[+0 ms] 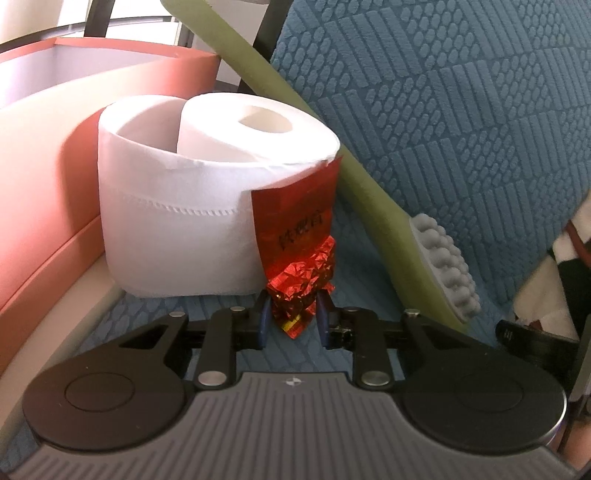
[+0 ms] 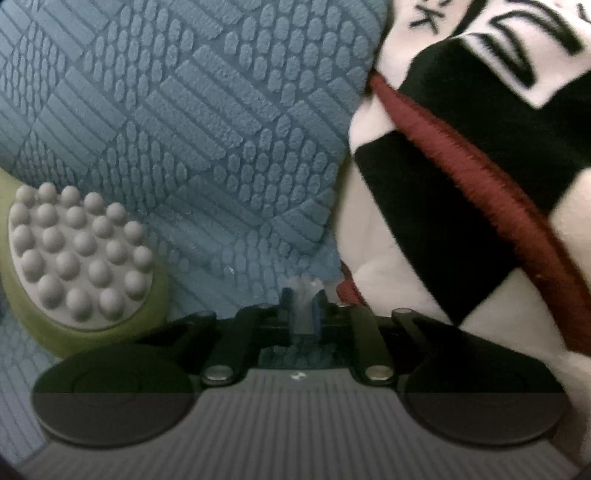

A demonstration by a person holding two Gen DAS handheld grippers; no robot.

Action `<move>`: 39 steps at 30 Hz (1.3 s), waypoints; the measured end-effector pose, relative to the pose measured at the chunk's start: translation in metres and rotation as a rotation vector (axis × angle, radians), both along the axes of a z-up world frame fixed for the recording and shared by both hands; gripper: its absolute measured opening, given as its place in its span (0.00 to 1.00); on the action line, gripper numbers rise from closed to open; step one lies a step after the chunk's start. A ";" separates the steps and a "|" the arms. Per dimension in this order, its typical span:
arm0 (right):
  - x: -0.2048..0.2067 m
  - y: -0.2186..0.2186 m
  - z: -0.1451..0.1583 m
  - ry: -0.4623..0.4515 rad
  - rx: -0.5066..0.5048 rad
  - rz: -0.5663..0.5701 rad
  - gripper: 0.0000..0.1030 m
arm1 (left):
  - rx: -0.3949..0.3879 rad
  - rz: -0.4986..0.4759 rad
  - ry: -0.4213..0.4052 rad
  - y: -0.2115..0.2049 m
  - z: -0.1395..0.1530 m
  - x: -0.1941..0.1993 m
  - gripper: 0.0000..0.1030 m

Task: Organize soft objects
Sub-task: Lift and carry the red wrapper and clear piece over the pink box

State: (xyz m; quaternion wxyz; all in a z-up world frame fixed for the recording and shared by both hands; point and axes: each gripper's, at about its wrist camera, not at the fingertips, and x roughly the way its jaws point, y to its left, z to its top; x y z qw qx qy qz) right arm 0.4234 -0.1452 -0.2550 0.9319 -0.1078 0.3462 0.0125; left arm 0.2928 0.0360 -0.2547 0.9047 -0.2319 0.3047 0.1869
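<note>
In the left wrist view my left gripper [image 1: 292, 314] is shut on a crumpled red foil packet [image 1: 299, 266] that leans against a white toilet paper roll [image 1: 192, 206] standing on the blue textured cushion [image 1: 461, 129]. A green massage stick with a grey knobbed head [image 1: 443, 266] leans to the right of the roll. In the right wrist view my right gripper [image 2: 303, 308] is closed on a small pale, whitish piece [image 2: 306, 291], too blurred to name. A black, white and red plush toy [image 2: 461, 184] lies right of it. The knobbed massager head [image 2: 77, 254] lies to the left.
A pink box [image 1: 55, 147] stands left of the roll, with a pale interior. Black chair frame bars [image 1: 266, 29] show behind the cushion. The plush toy [image 1: 561, 266] shows at the right edge of the left wrist view.
</note>
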 end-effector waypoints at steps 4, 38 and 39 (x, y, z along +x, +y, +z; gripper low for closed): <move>-0.008 -0.003 0.007 -0.012 0.014 -0.020 0.12 | 0.003 -0.025 0.001 0.003 0.006 -0.005 0.28; -0.179 -0.001 0.075 -0.045 0.266 0.083 0.12 | 0.059 -0.193 0.009 0.002 0.064 -0.097 0.17; -0.178 0.002 0.075 -0.052 0.277 0.087 0.12 | 0.059 -0.201 0.013 0.002 0.065 -0.100 0.17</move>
